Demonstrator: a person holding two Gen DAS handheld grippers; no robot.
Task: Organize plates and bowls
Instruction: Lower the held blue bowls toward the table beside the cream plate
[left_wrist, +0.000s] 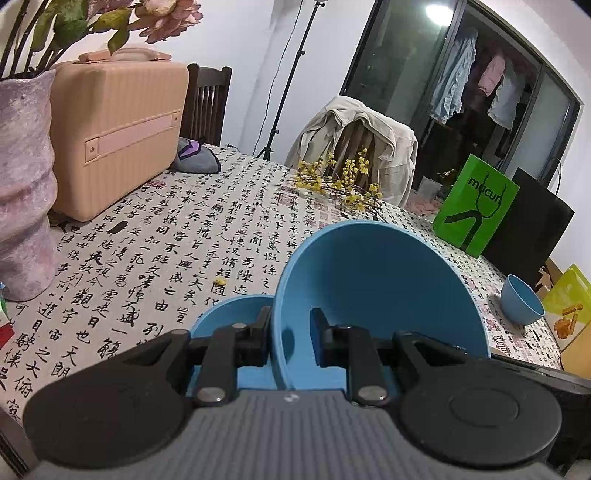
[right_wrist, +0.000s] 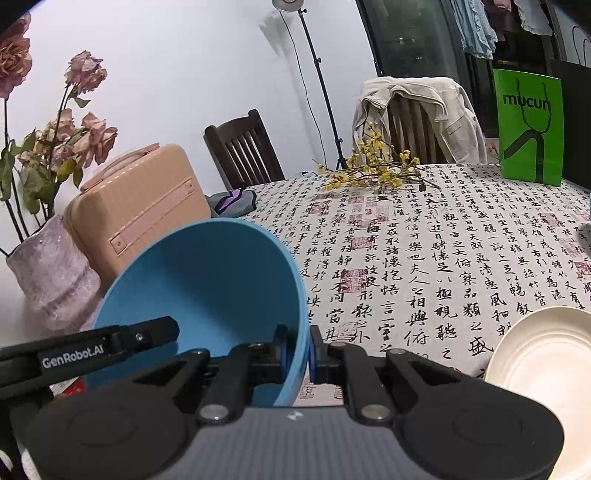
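So far little looks sorted: the left gripper and right gripper each pinch a tilted blue bowl's rim above the table, while a small bowl and cream plate sit apart.

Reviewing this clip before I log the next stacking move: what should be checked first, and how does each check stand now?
1. Right gripper clamped on big bowl rim: ok.
2. Left gripper astride the opposite rim, one finger inside and one outside: ok.
3. Big bowl level: not ok, it is tipped steeply with its opening facing the cameras.
4. Second bowl sits low beside the big bowl; whether they touch: cannot tell.
5. Plate apart from the big bowl: ok.
6. Small bowl gathered with the others: not ok, it stands alone near the table edge.
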